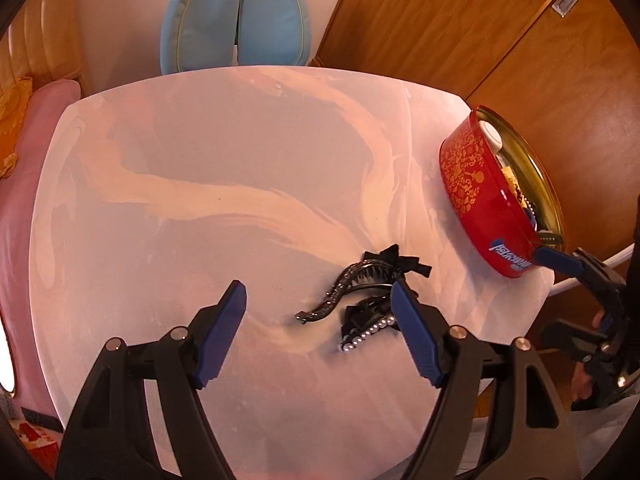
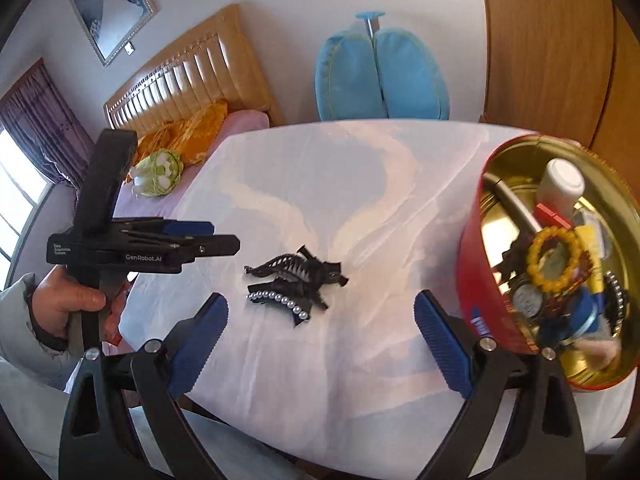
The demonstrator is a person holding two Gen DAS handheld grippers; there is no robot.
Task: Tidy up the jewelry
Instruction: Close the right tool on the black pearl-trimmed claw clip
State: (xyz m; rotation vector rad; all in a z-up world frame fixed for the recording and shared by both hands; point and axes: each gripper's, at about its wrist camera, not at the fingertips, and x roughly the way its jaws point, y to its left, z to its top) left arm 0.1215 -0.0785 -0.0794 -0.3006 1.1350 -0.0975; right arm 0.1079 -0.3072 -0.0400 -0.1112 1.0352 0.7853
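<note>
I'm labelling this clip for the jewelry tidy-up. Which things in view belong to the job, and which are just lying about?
Part of the job:
- black hair clips piled on the table
- red tin, tilted, holding a yellow bead bracelet and other bits
- left gripper and right gripper, both open and empty

Just lying about:
- blue cushion
- bed headboard
- framed picture
- green plush toy

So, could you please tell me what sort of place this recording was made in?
Most likely a home bedroom: a bed with a padded headboard and pink bedding, a framed picture on the wall, and wooden wardrobe doors.
</note>
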